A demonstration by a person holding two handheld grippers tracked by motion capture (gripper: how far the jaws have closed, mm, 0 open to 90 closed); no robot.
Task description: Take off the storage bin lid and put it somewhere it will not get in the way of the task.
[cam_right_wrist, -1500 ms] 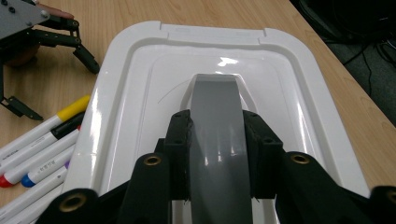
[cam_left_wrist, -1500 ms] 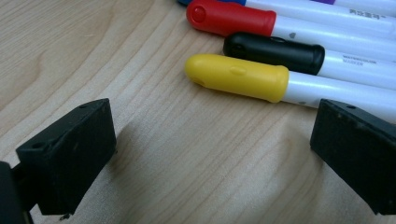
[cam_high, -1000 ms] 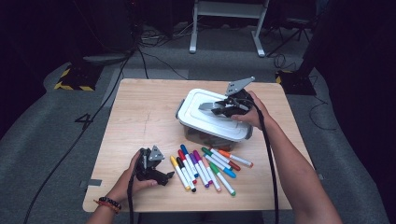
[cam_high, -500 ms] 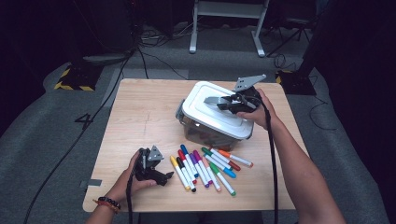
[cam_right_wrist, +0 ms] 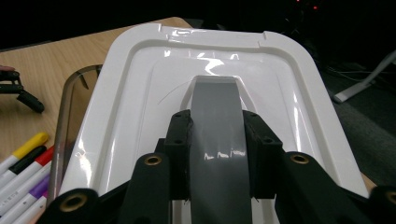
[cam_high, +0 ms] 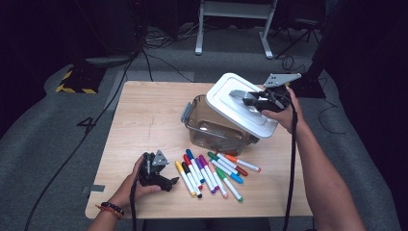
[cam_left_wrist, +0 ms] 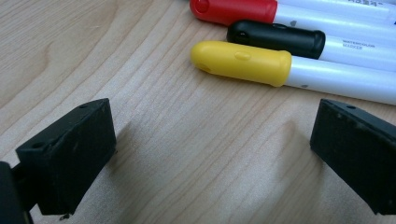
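A white lid (cam_high: 240,107) (cam_right_wrist: 140,93) hangs tilted above a clear brown box (cam_high: 214,127), its left edge high and off the rim. My right gripper (cam_high: 245,98) (cam_right_wrist: 217,154) is shut on the lid's grey handle (cam_right_wrist: 217,126). Several coloured markers (cam_high: 211,171) lie in a row on the wooden table (cam_high: 144,120) in front of the box. My left gripper (cam_high: 166,182) (cam_left_wrist: 210,154) rests open on the table just left of the markers; the yellow-capped marker (cam_left_wrist: 243,63), a black one (cam_left_wrist: 275,37) and a red one (cam_left_wrist: 233,9) lie beyond its jaws.
The box's grey side latch (cam_high: 186,114) sticks out at its left end. Bare wood lies left of and behind the box. Cables (cam_high: 144,57) and a white stand's feet (cam_high: 231,29) lie on the grey floor beyond the table.
The right gripper has lifted the lid up and to the right, tilting it off the box so the inside shows. The left gripper has stayed put.
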